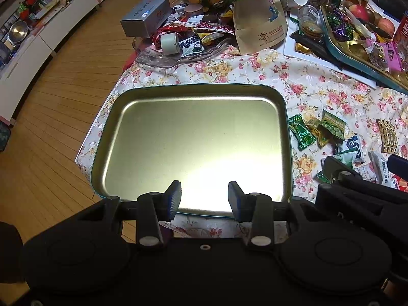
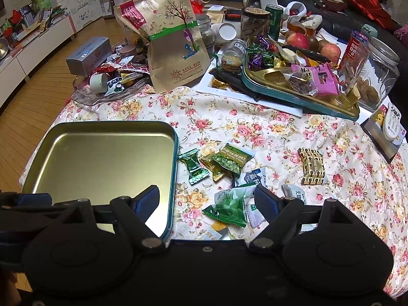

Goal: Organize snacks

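The tin [image 2: 163, 153] is lying empty on the left part of the table, gold interior facing up. The loose snacks [image 2: 224, 160] are lying scattered on the cloth [image 2: 255, 127] just right of the tin.

The left gripper [image 1: 204, 196] is hovering over the tin's near rim, fingers parted moderately and holding nothing. The right gripper [image 2: 207, 200] is hovering over the green packet [image 2: 229, 206], fingers spread wide and holding nothing.

Likely faults from here:
- The packets are overlapping, so a closing grip is likely taking two at once or dropping one in transit.
- The foil wrappers are looking slick and flat; the fingers may be sliding off or bunching the cloth.
- The left finger of the right gripper is sitting over the tin's right wall; a descent here may be striking the rim and shifting the tin.
- The tin is sitting near the table edge; a push could be sending it to the floor [image 1: 51, 127].

The cloth is floral and slightly wrinkled. The far side is carrying a paper bag [image 2: 176, 58], jars, apples and a second full tray [image 2: 306, 102]. A low white cabinet [image 1: 38, 51] is running along the wooden floor.
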The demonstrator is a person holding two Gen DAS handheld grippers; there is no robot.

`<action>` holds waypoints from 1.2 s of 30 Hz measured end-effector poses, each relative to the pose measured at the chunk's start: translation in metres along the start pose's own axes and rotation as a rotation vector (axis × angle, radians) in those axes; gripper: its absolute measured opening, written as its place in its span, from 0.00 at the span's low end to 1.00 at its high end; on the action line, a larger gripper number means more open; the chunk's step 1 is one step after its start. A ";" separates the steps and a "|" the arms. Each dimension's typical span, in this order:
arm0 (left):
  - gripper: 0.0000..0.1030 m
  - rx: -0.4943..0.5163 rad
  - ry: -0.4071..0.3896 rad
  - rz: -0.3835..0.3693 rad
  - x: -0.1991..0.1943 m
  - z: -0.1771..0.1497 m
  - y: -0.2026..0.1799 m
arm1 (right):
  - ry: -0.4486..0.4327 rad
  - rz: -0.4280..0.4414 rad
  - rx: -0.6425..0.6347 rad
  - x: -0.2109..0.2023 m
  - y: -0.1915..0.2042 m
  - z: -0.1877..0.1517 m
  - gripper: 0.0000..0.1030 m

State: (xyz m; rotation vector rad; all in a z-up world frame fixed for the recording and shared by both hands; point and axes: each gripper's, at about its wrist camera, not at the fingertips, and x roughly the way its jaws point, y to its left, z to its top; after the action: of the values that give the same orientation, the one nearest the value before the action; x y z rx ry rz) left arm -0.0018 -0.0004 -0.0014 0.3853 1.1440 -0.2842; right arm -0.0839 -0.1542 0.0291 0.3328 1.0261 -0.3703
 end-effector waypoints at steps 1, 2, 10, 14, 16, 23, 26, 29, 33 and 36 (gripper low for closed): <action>0.47 0.000 0.000 0.000 0.000 0.000 0.000 | -0.001 0.000 -0.001 -0.001 0.000 0.000 0.83; 0.47 -0.001 0.000 0.000 0.000 0.000 0.000 | 0.000 0.000 -0.001 -0.001 0.000 0.000 0.83; 0.47 0.001 0.001 0.001 0.001 -0.001 0.001 | 0.000 0.000 -0.002 0.000 0.000 0.000 0.83; 0.47 0.001 0.001 0.001 0.001 -0.001 0.001 | -0.001 -0.001 -0.002 0.000 0.000 -0.001 0.83; 0.47 0.002 0.001 0.001 0.001 -0.001 0.001 | -0.001 -0.001 -0.002 0.000 0.000 -0.001 0.83; 0.47 0.001 0.003 0.002 0.002 -0.002 0.002 | 0.001 -0.001 -0.002 0.001 0.000 -0.001 0.83; 0.47 0.001 0.002 0.002 0.002 -0.002 0.002 | 0.003 0.000 0.000 0.001 0.001 -0.001 0.83; 0.47 0.001 0.003 0.001 0.002 -0.002 0.002 | 0.003 0.001 0.000 0.001 0.001 -0.001 0.83; 0.47 -0.001 0.008 0.002 0.004 -0.004 0.003 | 0.004 0.001 0.002 0.002 0.001 -0.002 0.83; 0.47 -0.001 0.012 0.004 0.004 -0.003 0.003 | 0.006 0.003 0.004 0.002 0.001 -0.002 0.83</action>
State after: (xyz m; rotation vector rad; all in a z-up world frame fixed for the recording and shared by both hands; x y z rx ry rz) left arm -0.0021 0.0032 -0.0057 0.3894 1.1545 -0.2779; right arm -0.0839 -0.1529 0.0267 0.3394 1.0309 -0.3692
